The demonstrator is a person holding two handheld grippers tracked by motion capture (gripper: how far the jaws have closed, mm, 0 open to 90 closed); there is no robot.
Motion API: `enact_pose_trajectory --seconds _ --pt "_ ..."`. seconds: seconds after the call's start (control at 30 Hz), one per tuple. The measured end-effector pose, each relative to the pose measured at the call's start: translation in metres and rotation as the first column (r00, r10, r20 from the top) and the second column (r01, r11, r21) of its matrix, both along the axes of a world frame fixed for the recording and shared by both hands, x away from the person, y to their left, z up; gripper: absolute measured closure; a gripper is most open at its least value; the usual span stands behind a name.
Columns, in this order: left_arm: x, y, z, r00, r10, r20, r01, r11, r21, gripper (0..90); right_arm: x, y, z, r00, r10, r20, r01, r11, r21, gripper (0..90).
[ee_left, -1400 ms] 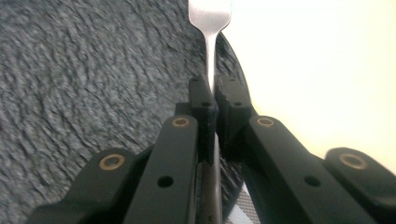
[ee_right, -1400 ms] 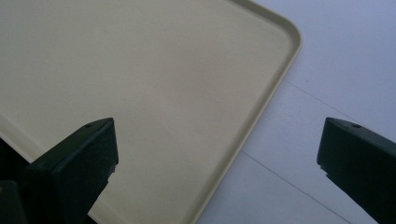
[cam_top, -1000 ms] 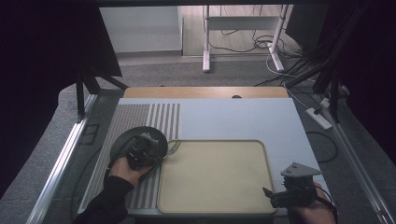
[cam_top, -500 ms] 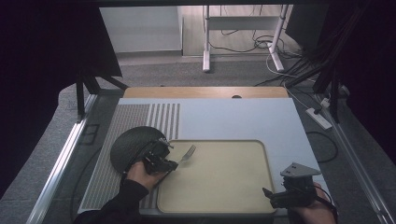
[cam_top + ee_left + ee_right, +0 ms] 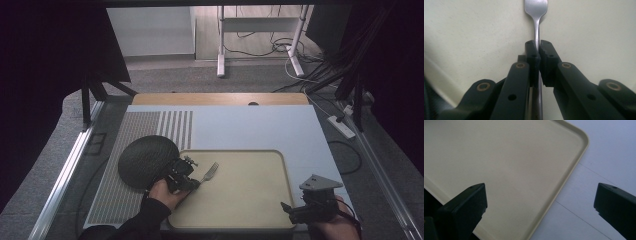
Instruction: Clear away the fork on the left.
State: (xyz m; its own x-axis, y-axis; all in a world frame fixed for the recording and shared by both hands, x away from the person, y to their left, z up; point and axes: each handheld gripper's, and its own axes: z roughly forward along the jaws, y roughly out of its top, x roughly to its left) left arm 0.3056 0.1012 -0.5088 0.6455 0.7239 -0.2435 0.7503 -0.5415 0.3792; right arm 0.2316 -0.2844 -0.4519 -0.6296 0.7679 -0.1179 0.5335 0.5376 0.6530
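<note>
Left tongs [image 5: 539,51] pinch the fork [image 5: 535,15] mid-handle above the beige tray [image 5: 260,210]; right tongs [image 5: 540,202] stand spread, empty. The fork looks light, rigid, slick steel; the handle grip probably suits it.

Dim room with dark edges in the high view; soft even light on the counter [image 5: 240,125]. The fork [image 5: 536,15] gleams, its near handle blurred.
</note>
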Motion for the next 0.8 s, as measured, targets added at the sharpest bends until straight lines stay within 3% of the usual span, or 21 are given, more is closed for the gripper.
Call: enact_pose_trajectory --seconds 0.1,0.17,0.23,0.3,0.33,0.4,0.57,0.8 --pt "0.000 -0.001 0.000 0.9998 -0.013 0.013 0.013 0.9999 -0.004 83.8 0.000 0.000 0.000 1.0000 0.005 -0.002 -0.005 1.0000 -0.001 0.0" --pt "0.000 0.000 0.003 0.9993 -0.007 0.037 0.008 0.9999 -0.014 78.2 0.000 0.000 0.000 0.9999 0.009 -0.006 -0.009 0.9999 -0.006 0.0" --pt "-0.002 0.001 0.010 0.9961 -0.009 0.088 0.010 0.9999 -0.011 79.3 0.000 0.001 0.000 0.9999 0.011 -0.006 -0.011 0.9999 -0.007 0.0" --pt "-0.003 -0.001 0.013 0.9944 -0.017 0.105 0.018 0.9997 -0.014 83.5 0.000 0.001 0.000 0.9999 0.010 -0.007 -0.010 0.9999 -0.007 0.0" --pt "-0.003 -0.002 0.013 0.9946 -0.022 0.101 0.024 0.9995 -0.020 88.4 0.000 0.001 -0.001 0.9999 0.011 -0.007 -0.011 0.9999 -0.009 0.0" --pt "-0.003 -0.009 0.010 0.9958 -0.049 0.078 0.051 0.9985 -0.022 89.1 0.000 0.001 -0.001 0.9999 0.013 -0.006 -0.013 0.9999 -0.010 0.0" --pt "-0.001 -0.021 -0.001 0.9968 -0.064 0.047 0.063 0.9977 0.023 89.2 0.000 0.001 -0.001 0.9998 0.016 -0.008 -0.016 0.9998 -0.012 0.0" --pt "0.005 -0.010 -0.001 0.9979 -0.049 0.043 0.048 0.9985 0.026 89.1 0.000 0.001 -0.001 0.9998 0.019 -0.008 -0.019 0.9997 -0.013 0.0"
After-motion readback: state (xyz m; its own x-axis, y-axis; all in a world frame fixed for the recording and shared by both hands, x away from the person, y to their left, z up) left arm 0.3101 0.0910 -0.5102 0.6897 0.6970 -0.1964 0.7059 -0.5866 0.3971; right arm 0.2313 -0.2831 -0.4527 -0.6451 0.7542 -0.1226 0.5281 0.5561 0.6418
